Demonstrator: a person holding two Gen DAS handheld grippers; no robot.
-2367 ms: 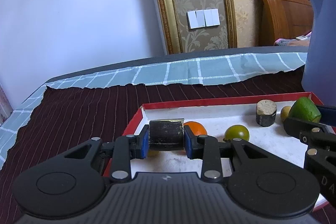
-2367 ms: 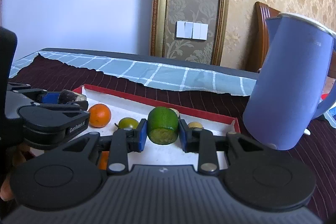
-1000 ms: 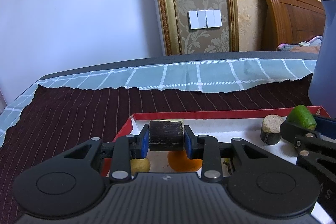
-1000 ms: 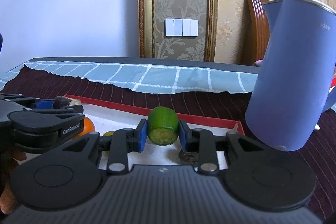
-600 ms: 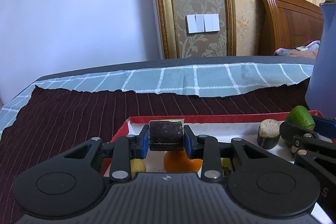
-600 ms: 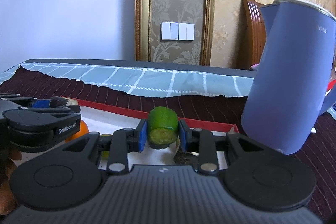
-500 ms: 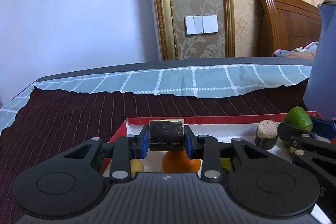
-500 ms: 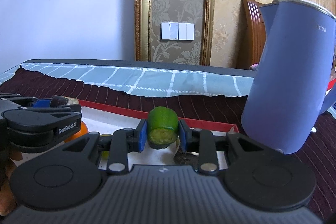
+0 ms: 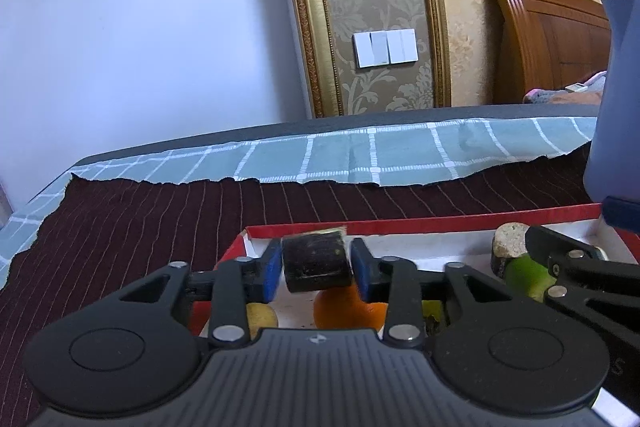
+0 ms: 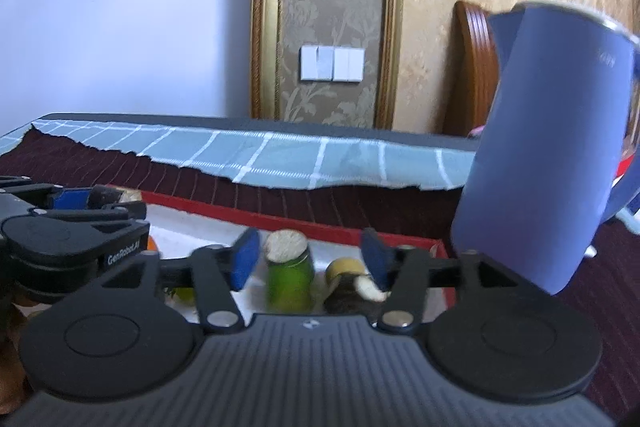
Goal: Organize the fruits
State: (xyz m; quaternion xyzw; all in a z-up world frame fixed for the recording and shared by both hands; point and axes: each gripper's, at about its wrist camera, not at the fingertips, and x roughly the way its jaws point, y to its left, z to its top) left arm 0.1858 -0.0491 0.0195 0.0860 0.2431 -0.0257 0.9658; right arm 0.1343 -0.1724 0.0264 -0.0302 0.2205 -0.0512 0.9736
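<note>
Left gripper (image 9: 316, 264) clamped on dark cylinder (image 9: 315, 262), axis lying crosswise between pads, above red tray (image 9: 460, 223), right gripper (image 10: 308, 259) spread wide, one green fruit piece (image 10: 289, 281) standing upright, cut face up, in tray, one orange (image 9: 344, 309), one blue jug (image 10: 548, 147)

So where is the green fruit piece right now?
In the right wrist view the green fruit piece sits in the red-rimmed tray, between the open jaws of the right gripper, touching neither, with a dark, pale-ended piece beside it on the right.
</note>
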